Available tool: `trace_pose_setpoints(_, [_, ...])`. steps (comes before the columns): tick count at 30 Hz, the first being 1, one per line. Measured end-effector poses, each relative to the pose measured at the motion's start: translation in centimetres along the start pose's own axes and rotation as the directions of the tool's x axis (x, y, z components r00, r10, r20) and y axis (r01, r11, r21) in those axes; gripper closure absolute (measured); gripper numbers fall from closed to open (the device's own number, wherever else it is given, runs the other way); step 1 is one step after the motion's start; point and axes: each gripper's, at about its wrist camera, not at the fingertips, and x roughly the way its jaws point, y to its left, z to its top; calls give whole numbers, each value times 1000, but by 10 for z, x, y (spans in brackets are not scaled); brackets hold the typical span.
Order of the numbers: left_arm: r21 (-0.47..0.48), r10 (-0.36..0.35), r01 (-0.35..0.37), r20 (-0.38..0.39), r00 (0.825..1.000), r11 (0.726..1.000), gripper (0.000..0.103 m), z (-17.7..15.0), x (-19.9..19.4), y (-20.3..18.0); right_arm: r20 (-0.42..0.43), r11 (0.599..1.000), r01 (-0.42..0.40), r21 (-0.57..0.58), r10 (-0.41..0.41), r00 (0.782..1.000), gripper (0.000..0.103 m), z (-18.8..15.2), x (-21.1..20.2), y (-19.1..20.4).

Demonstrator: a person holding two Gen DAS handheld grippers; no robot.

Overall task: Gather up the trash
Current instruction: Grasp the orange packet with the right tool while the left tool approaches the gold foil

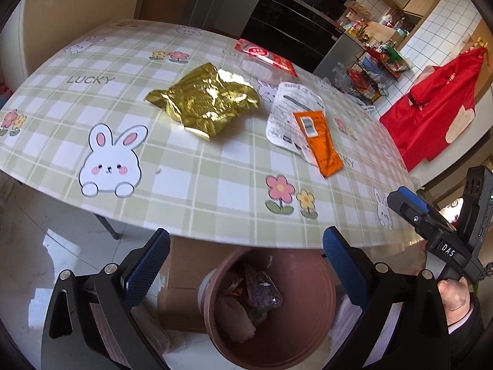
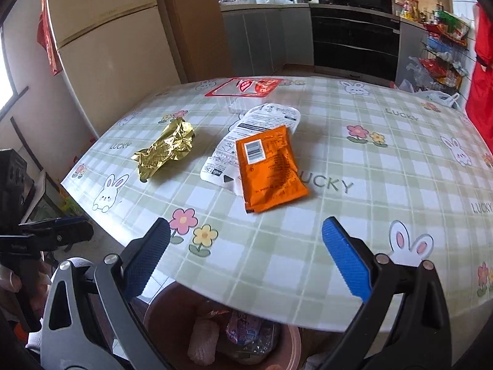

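**Wrappers on bench, both grippers spread & empty**

Orange packet (image 2: 271, 169) lay mid-frame, overlapping a white wrapper (image 2: 246, 135). Gold foil wrapper (image 2: 166, 151) sat apart, left of centre; red packet (image 2: 243, 88) at bench's far edge. Bench (image 2: 385, 200) had a checked bunny cloth. Brown bin (image 1: 271, 308) w/ trash stood below its near edge, bottom centre. Left hand-held gripper (image 1: 246, 265) hung spread above bin; right hand-held gripper (image 2: 246, 256) spread over near edge, pinching nothing.

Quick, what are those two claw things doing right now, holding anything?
Left gripper: open, holding nothing, above the trash bin.
Right gripper: open, holding nothing, over the table edge.
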Motion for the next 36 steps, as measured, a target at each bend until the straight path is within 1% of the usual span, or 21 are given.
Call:
trace_pose_setpoints(3, [-29,-19,20,34,999,999,6,20,2,7,-40,999,-2,-49,0,999,6,26,33,-2])
trace_pose_setpoints(5, [-37,-28,30,56,998,999,6,30,2,9,-62,997,12,-81,-17,998,6,40,54,-4])
trace_pose_setpoints(7, [-43,-37,40,72,997,998,6,35,4,10,-102,995,25,-98,-35,994,6,53,78,-8])
trace_pose_setpoints(9, [-48,-41,44,74,996,998,6,36,5,11,-137,994,34,-100,-47,989,6,59,96,-14])
trace_pose_setpoints(11, [-57,-42,46,69,997,997,6,35,8,15,-164,993,82,-88,-95,982,6,62,114,-19])
trace_pose_setpoints(12, [-66,-42,47,68,997,997,6,35,9,17,-185,994,83,-72,-95,978,6,61,122,-22])
trace_pose_setpoints(16, [-93,-38,44,69,997,995,6,34,11,28,-211,997,81,-13,-81,974,6,57,135,-28])
trace_pose_setpoints(18, [-93,-25,32,76,997,995,6,36,12,32,-221,995,104,-1,-102,970,6,55,139,-29])
trace_pose_setpoints(21, [-98,-18,26,81,997,995,6,40,13,36,-219,994,107,19,-100,971,6,53,139,-32])
trace_pose_setpoints(24, [-96,-19,27,85,996,995,6,43,16,37,-227,993,116,-8,-114,967,5,52,141,-29])
trace_pose_setpoints(28, [-102,-18,27,90,996,994,6,43,18,37,-202,991,131,-25,-133,970,5,48,141,-24])
trace_pose_setpoints(30, [-105,-9,18,87,996,994,6,42,19,39,-190,991,128,-29,-131,973,10,46,139,-23])
trace_pose_setpoints(32, [-96,6,2,82,997,995,6,41,20,40,-172,993,105,-46,-112,979,29,46,133,-19])
trace_pose_setpoints(33, [-88,13,-6,81,997,996,6,41,20,40,-168,993,103,-52,-110,980,31,45,131,-17])
trace_pose_setpoints(34, [-78,22,-15,84,996,997,6,42,20,40,-164,993,102,-53,-109,980,37,44,127,-17])
trace_pose_setpoints(35, [-66,30,-24,88,996,998,6,43,19,41,-159,995,89,-45,-95,983,41,43,123,-17])
trace_pose_setpoints(36, [-50,40,-36,94,995,998,6,44,19,39,-152,996,79,-33,-83,985,42,42,119,-18])
